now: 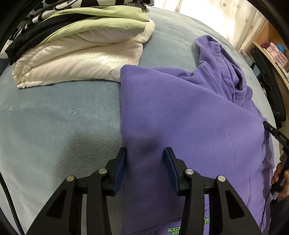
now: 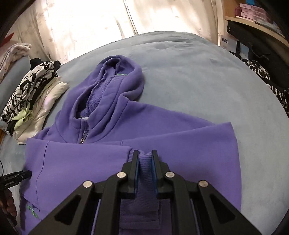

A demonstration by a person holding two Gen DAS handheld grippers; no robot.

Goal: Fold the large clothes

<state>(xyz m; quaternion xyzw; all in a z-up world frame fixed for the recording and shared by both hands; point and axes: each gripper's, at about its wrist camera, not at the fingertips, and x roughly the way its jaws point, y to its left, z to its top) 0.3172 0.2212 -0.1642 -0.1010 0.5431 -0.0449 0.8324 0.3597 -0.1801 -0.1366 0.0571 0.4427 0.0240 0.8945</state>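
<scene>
A purple zip hoodie (image 1: pixel 180 112) lies front up on the blue-grey bed, also in the right wrist view (image 2: pixel 86 162), hood (image 2: pixel 115 76) pointing toward the curtain. Both sleeves are folded across the chest. My left gripper (image 1: pixel 145 153) is open, hovering over the folded left edge of the hoodie, its jaws empty. My right gripper (image 2: pixel 145 155) is shut on the ribbed sleeve cuff (image 2: pixel 145 170), holding it over the chest. The left gripper's tip shows at the left edge of the right wrist view (image 2: pixel 19 176); the right gripper shows at the right edge of the left wrist view (image 1: pixel 276 133).
A stack of folded clothes (image 1: pixel 77 52), cream, green, black and patterned, sits on the bed (image 1: pixel 54 126) beside the hoodie's left shoulder, and shows in the right wrist view (image 2: pixel 34 101). A wooden shelf with boxes (image 2: pixel 252 16) and dark items stand off the bed's right side.
</scene>
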